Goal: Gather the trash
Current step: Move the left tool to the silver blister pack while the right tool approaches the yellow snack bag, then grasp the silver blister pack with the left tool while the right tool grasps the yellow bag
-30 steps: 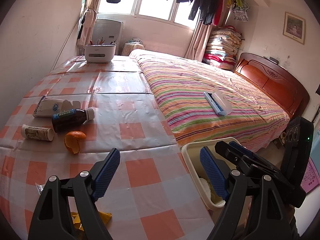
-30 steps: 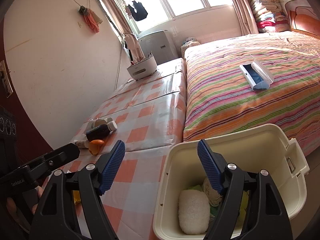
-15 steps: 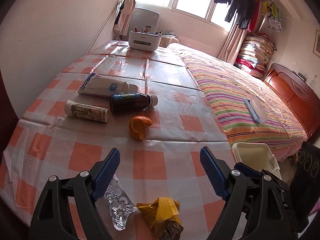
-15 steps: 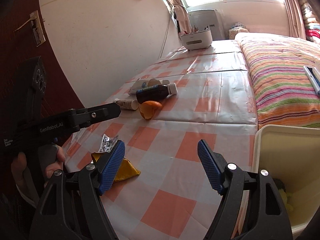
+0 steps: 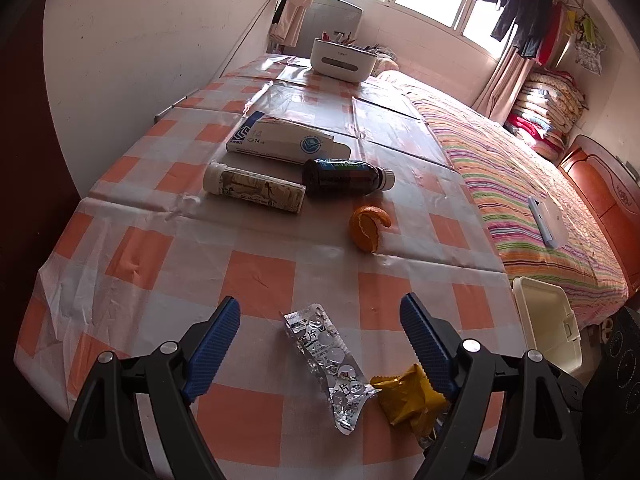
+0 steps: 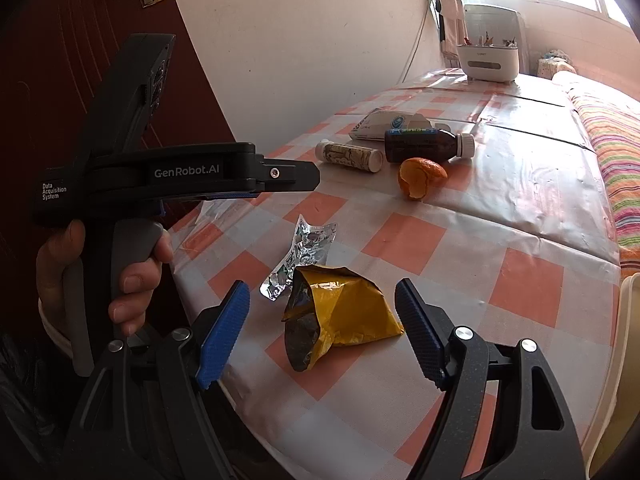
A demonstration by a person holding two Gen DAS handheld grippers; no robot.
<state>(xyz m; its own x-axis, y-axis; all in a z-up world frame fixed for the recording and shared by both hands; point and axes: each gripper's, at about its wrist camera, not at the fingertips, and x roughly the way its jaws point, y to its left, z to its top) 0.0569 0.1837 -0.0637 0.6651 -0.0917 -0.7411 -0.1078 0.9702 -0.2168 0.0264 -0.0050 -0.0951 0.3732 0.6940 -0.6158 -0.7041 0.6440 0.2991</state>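
the left gripper (image 5: 320, 334) is held spread wide above the foil blister pack (image 5: 326, 364). the right gripper (image 6: 322, 330) is spread around the yellow wrapper (image 6: 340, 312). orange peel (image 5: 368, 228) is seen at 1 o'clock, the bin (image 5: 546, 326) at 3 o'clock.

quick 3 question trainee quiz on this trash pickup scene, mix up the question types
1. True or false: the right gripper is shut on the yellow wrapper.
2. Which lies nearest the orange peel? A) dark bottle B) blister pack C) white caddy
3. Fill in: the left gripper is lined up over the ____.

Key: 1 false, both grippers are open and hold nothing; 2 A; 3 blister pack.
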